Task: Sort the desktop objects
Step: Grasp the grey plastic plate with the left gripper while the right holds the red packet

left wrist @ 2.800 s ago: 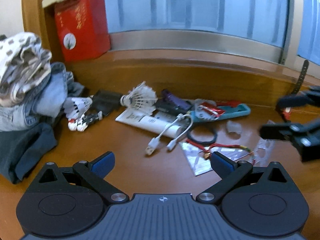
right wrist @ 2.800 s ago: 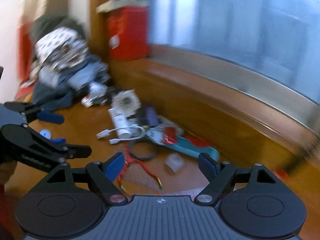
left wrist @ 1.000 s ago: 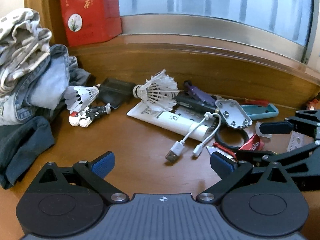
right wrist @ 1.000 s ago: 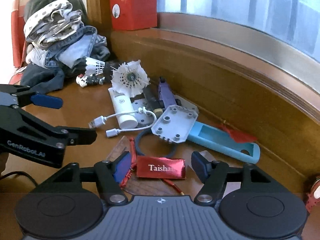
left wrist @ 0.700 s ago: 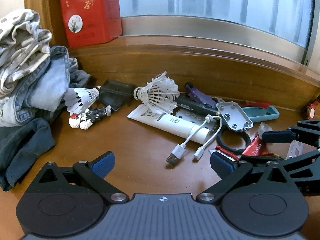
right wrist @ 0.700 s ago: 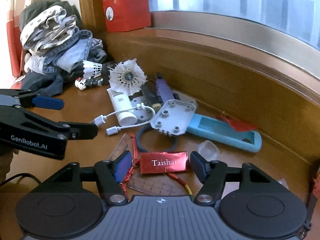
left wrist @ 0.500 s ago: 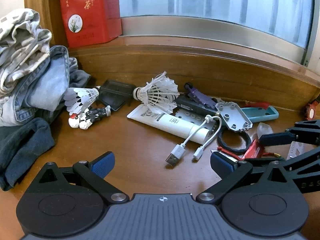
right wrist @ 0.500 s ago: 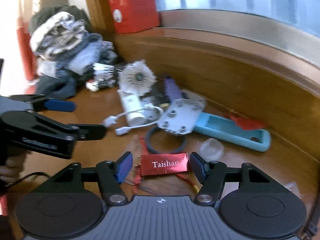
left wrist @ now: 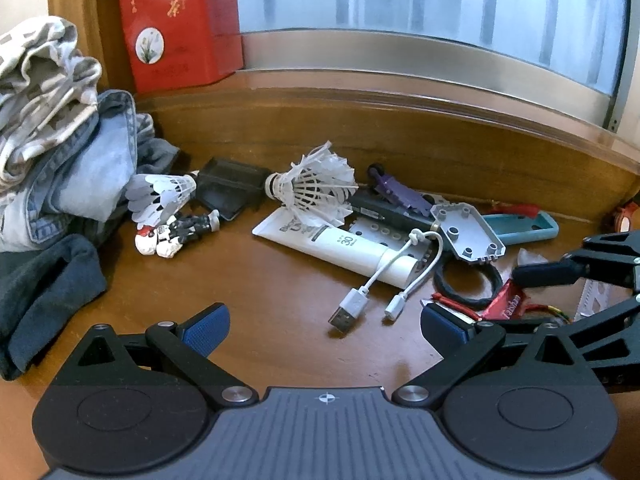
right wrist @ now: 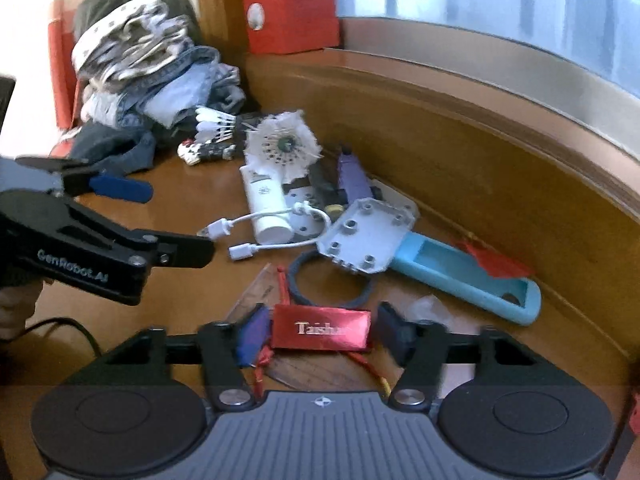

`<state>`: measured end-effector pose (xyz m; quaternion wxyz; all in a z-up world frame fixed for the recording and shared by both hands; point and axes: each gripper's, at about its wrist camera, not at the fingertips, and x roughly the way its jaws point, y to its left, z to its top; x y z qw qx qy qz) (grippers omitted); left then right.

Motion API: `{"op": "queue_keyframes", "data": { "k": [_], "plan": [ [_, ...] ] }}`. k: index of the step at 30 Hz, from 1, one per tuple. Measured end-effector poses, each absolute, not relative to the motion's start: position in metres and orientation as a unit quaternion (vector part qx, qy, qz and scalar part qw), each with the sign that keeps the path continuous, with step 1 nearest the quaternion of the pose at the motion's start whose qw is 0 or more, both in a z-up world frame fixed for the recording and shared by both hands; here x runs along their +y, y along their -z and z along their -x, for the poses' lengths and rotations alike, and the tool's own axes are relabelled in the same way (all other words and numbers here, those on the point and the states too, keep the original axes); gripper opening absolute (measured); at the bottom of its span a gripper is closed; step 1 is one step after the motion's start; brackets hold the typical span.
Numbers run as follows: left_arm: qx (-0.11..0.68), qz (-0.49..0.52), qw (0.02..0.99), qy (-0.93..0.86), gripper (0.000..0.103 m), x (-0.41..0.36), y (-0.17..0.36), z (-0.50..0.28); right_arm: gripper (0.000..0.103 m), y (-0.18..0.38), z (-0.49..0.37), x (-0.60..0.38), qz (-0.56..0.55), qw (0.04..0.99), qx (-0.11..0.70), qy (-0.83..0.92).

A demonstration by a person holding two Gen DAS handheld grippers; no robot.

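Closing in since a second ago, the right gripper (right wrist: 322,330) now clamps the red Taishan packet (right wrist: 321,328), just in front of the black ring (right wrist: 328,278). The left gripper (left wrist: 324,318) hovers with jaws apart, left of the ring.

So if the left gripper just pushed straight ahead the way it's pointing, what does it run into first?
Probably the white USB cable, whose plug lies on the wood just ahead of the open left gripper. Behind it sits the white tube. Depth is hard to judge in the fisheye view, so height could let it pass over.
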<state>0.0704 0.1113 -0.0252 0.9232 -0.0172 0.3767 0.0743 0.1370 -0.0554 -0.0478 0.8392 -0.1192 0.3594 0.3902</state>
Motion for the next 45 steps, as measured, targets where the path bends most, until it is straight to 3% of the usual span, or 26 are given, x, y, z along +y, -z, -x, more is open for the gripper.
{"op": "queue_keyframes", "data": {
  "k": [9,12,18,29,32,34,37,45],
  "plan": [
    [0.352,-0.026,0.935,-0.032,0.103,0.098,0.018,-0.081,0.056,0.034,-0.124,-0.076,0.101,0.85,0.354,-0.376],
    [0.334,-0.093,0.937,0.041,0.103,0.08,0.016,-0.094,0.056,0.035,-0.121,-0.09,0.084,0.857,0.361,-0.359],
    [0.318,-0.244,0.889,0.221,0.103,0.056,0.025,-0.138,0.056,0.036,-0.114,-0.119,0.049,0.869,0.372,-0.322],
    [0.345,-0.307,0.803,0.377,0.102,0.051,0.041,-0.185,0.056,0.043,-0.113,-0.131,0.018,0.876,0.386,-0.289],
    [0.355,-0.275,0.804,0.39,0.097,0.055,0.043,-0.193,0.056,0.044,-0.113,-0.13,0.016,0.877,0.387,-0.285],
    [0.363,-0.247,0.807,0.394,0.083,0.058,0.045,-0.198,0.056,0.045,-0.113,-0.128,0.016,0.877,0.389,-0.284],
    [0.366,-0.22,0.816,0.389,0.07,0.064,0.046,-0.196,0.056,0.044,-0.111,-0.127,0.018,0.878,0.387,-0.281],
    [0.356,-0.162,0.852,0.348,0.07,0.075,0.033,-0.165,0.056,0.036,-0.104,-0.129,0.014,0.888,0.369,-0.274]
  ]
}}
